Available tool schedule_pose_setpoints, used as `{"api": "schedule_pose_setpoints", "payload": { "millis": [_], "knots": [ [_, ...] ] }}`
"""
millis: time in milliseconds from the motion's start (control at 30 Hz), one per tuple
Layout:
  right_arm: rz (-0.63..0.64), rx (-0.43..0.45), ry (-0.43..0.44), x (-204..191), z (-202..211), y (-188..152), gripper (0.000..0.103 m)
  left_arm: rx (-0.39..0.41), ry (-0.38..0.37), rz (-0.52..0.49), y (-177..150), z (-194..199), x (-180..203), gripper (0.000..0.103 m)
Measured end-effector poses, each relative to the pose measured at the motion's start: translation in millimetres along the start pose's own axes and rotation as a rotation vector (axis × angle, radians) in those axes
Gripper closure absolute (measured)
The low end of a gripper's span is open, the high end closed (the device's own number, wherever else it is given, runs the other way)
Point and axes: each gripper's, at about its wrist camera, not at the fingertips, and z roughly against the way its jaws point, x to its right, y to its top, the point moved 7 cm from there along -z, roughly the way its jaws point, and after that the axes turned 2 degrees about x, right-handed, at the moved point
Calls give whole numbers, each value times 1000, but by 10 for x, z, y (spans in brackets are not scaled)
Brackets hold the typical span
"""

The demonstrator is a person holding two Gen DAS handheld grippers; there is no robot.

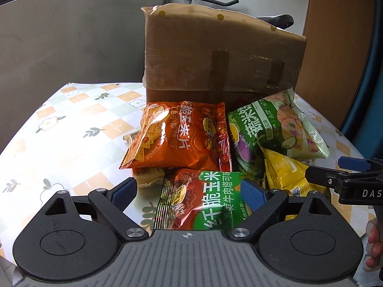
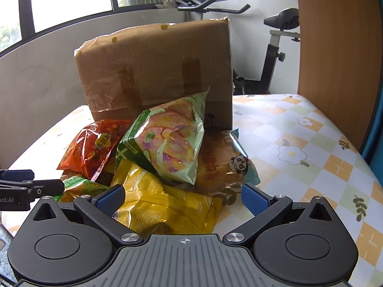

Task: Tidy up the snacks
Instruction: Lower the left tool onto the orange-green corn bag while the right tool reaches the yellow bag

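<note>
A heap of snack bags lies against a taped cardboard box [image 1: 215,55] on the table. In the left wrist view, my left gripper [image 1: 189,192] is open, straddling a green-and-red corn chip bag [image 1: 203,201]; its left pad stands clear of the bag. Behind lie an orange-red bag [image 1: 177,136], a green vegetable-chip bag [image 1: 275,124] and a yellow bag [image 1: 284,174]. The right gripper [image 1: 335,169] shows at the right edge. In the right wrist view, my right gripper [image 2: 183,198] is open over the yellow bag [image 2: 162,203], below the light green bag [image 2: 167,141]. The left gripper [image 2: 39,180] is at the left.
The table wears a floral checked cloth [image 1: 71,124], bare to the left and to the right [image 2: 299,143] of the heap. A brown bread packet [image 2: 225,165] and a small beige packet [image 1: 146,174] lie in the pile. A wooden panel [image 2: 335,47] and exercise bike [image 2: 275,47] stand behind.
</note>
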Motion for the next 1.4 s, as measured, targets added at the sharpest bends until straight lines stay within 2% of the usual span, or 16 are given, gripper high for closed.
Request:
{"api": "schedule_pose_setpoints", "payload": {
  "millis": [400, 800, 1067, 1200, 1300, 1400],
  "knots": [
    [-27, -66, 65, -45, -129, -130, 0, -28, -31, 20, -100, -80, 23, 8],
    [-72, -95, 69, 17, -158, -169, 0, -48, -49, 85, -177, -161, -45, 4],
    [-91, -119, 107, -5, -184, -208, 1, -82, -110, 153, -261, -228, -73, 3],
    [-75, -138, 127, -68, -213, -235, 1, -100, -139, 134, -281, -247, 7, 4],
    [-82, -141, 133, -71, -220, -241, 1, -116, -172, 135, -310, -273, 49, 7],
    [-108, -146, 139, -34, -230, -251, 1, -112, -211, 133, -319, -264, 79, 20]
  ]
}}
